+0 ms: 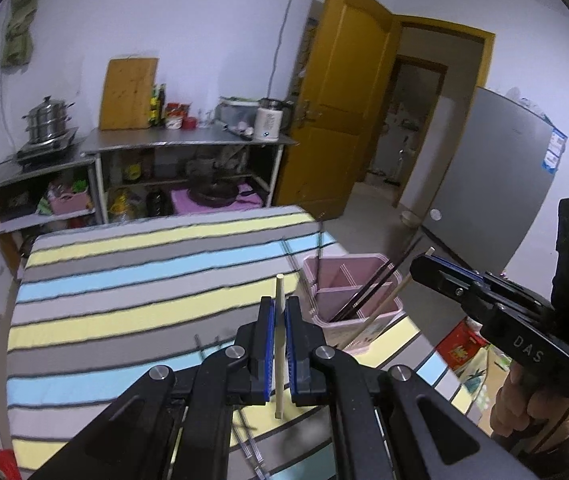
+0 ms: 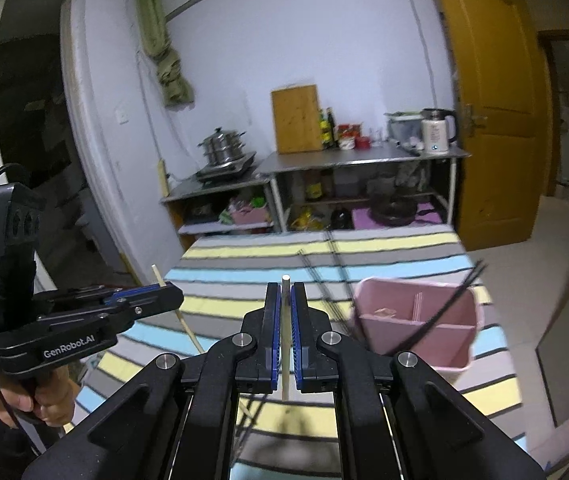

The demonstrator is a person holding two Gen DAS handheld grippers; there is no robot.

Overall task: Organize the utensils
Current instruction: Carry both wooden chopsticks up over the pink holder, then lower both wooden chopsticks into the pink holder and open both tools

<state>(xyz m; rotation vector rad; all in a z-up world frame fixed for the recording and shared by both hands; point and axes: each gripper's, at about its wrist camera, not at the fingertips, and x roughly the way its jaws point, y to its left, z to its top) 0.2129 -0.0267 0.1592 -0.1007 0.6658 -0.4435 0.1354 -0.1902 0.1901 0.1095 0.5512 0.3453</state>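
My left gripper (image 1: 280,300) is shut on a pale wooden chopstick (image 1: 279,360) that runs upright between its blue pads. In the right wrist view my right gripper (image 2: 285,286) is shut on a second pale chopstick (image 2: 285,344). Each gripper shows in the other's view: the right gripper (image 1: 418,265) with its stick slanting down past the bin, and the left gripper (image 2: 175,292) at the left. A pink divided bin (image 1: 380,314) (image 2: 372,320) stands at the table's right edge, with black chopsticks (image 1: 368,290) (image 2: 458,294) leaning in one compartment. Both grippers hover above the striped tablecloth (image 1: 124,280).
Thin dark and metal sticks (image 1: 246,438) lie loose on the cloth near me, and long dark ones (image 2: 316,276) lie by the bin. Behind the table stand steel shelves (image 1: 188,144) with pots and a cutting board. A yellow door (image 1: 344,92) and a grey fridge (image 1: 496,184) are to the right.
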